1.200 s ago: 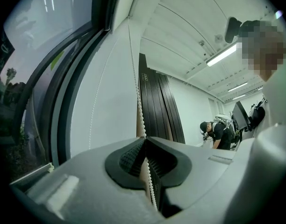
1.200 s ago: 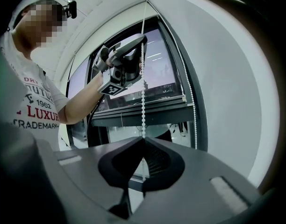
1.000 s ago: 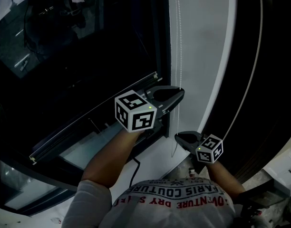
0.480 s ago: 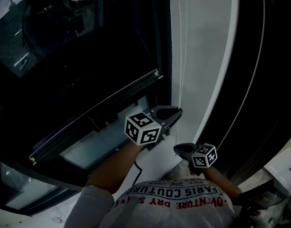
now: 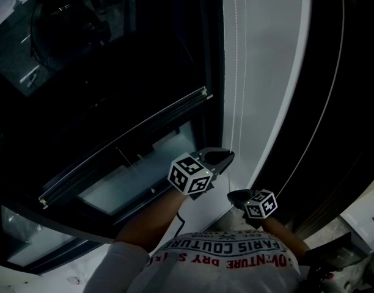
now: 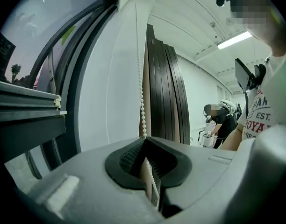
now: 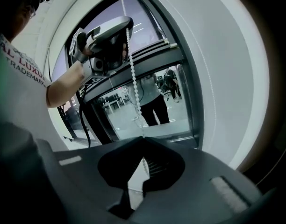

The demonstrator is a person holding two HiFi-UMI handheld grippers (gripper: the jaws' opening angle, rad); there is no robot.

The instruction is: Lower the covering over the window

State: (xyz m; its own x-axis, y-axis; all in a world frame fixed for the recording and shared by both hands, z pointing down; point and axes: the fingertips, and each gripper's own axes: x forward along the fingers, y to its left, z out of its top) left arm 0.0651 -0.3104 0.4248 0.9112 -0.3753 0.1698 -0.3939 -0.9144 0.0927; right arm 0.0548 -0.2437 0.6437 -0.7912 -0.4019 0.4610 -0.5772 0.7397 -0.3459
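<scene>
Jaws of our left gripper (image 5: 225, 157) and our right gripper (image 5: 234, 195) are both pinched shut on the bead cord (image 5: 235, 72). In the head view the cord hangs straight up and down beside the window (image 5: 138, 179). The left one holds it higher, the right one just below. The blind's bottom bar (image 5: 123, 144) sits left of the cord, partway down. In the left gripper view the cord (image 6: 142, 106) runs up from the shut jaws. In the right gripper view the cord (image 7: 133, 87) climbs to the left gripper (image 7: 108, 36), so we think the next pull goes straight down.

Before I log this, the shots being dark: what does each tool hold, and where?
Both pinch the hanging bead chain: the left tool higher up, the right tool lower on the same strand.
</scene>
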